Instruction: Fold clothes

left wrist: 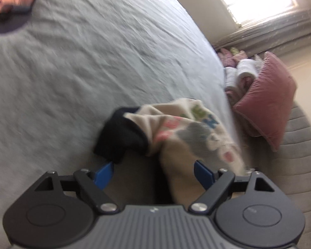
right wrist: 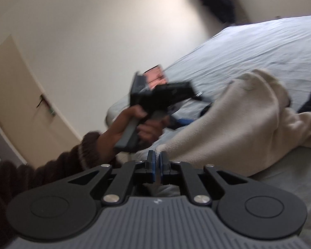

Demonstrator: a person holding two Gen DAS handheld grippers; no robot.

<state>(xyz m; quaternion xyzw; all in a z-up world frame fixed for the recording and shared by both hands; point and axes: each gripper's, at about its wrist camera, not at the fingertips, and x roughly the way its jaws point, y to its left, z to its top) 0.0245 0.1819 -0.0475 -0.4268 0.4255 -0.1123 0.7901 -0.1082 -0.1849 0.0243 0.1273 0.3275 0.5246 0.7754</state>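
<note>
Garment (right wrist: pixel 244 124), cream top with coloured print and dark navy cuffs, lies bunched and partly lifted near the near edge of the pale blue bed (left wrist: pixel 93 51), so the step in hand reads as the opening one: picking up and spreading before any fold. Right gripper (right wrist: pixel 157 159) has its jaws pressed almost together on a cream edge of the fabric; left gripper (left wrist: pixel 154 171) has its jaws spread wide with cloth draped loosely between, gripping nothing as far as the blur allows. Next move, by my judgement, calls for the left to pinch a matching edge or cuff, then both to draw apart and lay the piece flat.
</note>
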